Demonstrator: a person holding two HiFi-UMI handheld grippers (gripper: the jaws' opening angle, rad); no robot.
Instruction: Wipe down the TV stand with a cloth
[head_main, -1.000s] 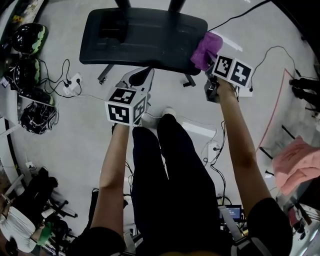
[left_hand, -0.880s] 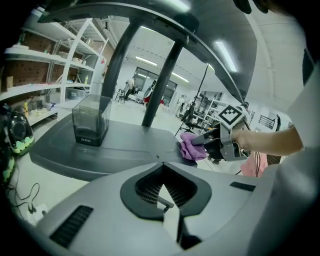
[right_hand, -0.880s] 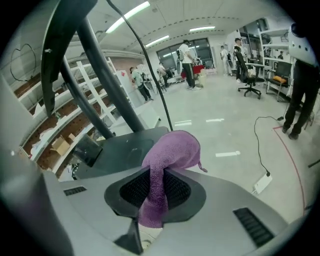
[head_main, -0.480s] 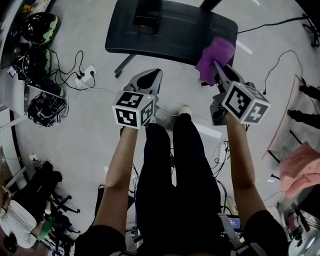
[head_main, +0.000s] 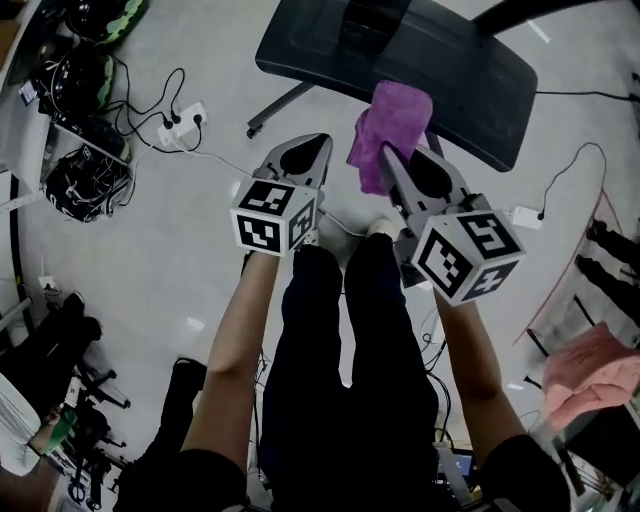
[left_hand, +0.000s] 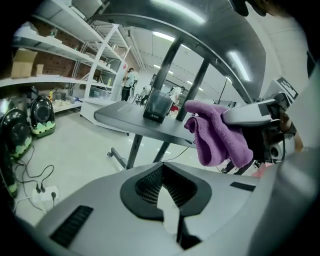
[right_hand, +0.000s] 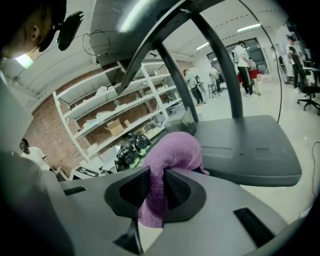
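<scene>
The TV stand's dark base plate (head_main: 440, 60) lies on the floor ahead, its poles (left_hand: 167, 65) rising from it. My right gripper (head_main: 388, 152) is shut on a purple cloth (head_main: 388, 125), which hangs off its tips just in front of the plate's near edge. In the right gripper view the cloth (right_hand: 172, 155) bunches between the pads (right_hand: 135, 187), with the plate (right_hand: 245, 150) beyond. My left gripper (head_main: 312, 148) is shut with nothing in it, left of the cloth. Its view shows the plate (left_hand: 130, 117), the cloth (left_hand: 217, 135) and the right gripper (left_hand: 250, 112).
Helmets (head_main: 85, 75) and tangled cables with a power strip (head_main: 180, 122) lie on the floor at the left. A pink cloth (head_main: 590, 370) lies at the lower right. The person's dark legs (head_main: 340, 340) stand below both grippers. White shelves (left_hand: 55, 45) line the left wall.
The right gripper has pulled the purple cloth off the plate's right edge and carried it left and nearer to the person. The left gripper has kept its place, still shut.
</scene>
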